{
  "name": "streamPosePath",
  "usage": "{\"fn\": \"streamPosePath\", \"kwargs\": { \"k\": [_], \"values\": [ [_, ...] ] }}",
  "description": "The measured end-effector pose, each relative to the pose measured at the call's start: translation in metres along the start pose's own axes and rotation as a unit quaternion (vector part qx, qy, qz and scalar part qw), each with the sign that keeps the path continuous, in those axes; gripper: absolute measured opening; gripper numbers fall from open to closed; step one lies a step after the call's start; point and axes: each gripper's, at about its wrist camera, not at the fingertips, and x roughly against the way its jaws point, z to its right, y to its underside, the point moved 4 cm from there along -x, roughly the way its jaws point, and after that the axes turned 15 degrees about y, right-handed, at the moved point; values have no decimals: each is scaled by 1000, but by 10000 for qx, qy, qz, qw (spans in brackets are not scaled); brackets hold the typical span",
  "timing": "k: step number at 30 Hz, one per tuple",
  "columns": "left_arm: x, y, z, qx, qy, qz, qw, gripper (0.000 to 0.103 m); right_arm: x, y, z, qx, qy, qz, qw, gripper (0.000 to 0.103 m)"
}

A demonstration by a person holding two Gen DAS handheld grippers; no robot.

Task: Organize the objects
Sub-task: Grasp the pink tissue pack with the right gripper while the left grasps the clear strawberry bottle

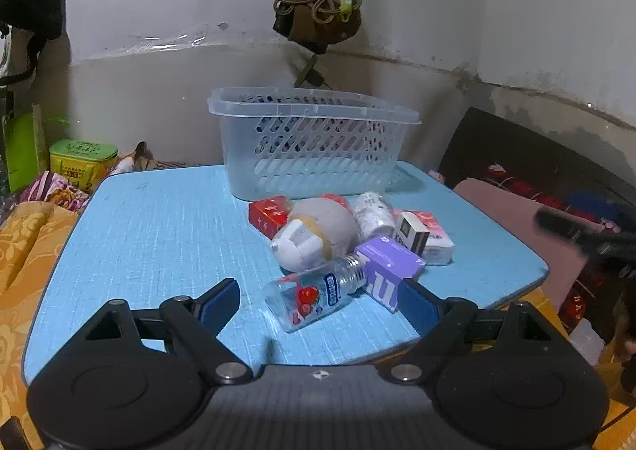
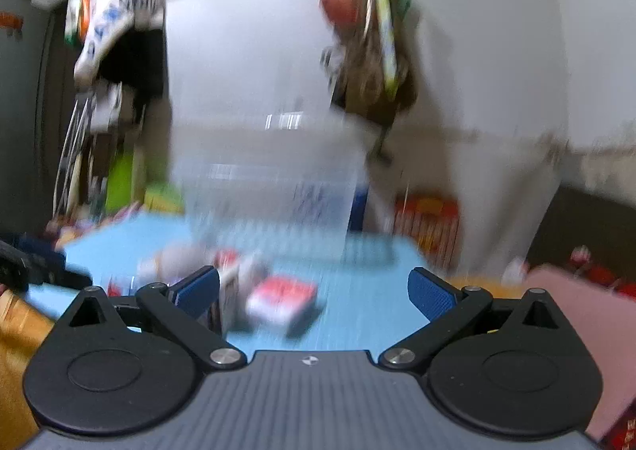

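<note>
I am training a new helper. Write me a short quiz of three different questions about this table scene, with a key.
1. True or false: the clear basket stands at the far side of the blue table, behind the pile.
2. Which item lies nearest the left tool? A) red box B) small clear bottle C) grey sock ball
3. Fill in: the fingers of the right tool are ____.

Key: 1 true; 2 B; 3 open.

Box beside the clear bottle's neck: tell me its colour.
The box is purple with white lettering, clearest in the left wrist view, beside the bottle.
</note>
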Motion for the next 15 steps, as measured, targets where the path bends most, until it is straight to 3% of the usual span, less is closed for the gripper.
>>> {"fn": "streamPosePath", "kwargs": {
  "k": [3, 8, 15],
  "values": [
    [15, 10, 0, 109, 46, 266, 9996, 89, 6, 7, 8, -524, -274, -347, 9976, 103],
    [33, 25, 14, -4, 93, 533, 9985, 88, 38, 23, 16, -1340, -612, -256, 9888, 103],
    [40, 20, 18, -296, -117, 575, 9978, 88, 40, 31, 15, -1223, -201, -308, 9918, 103]
  ]
}}
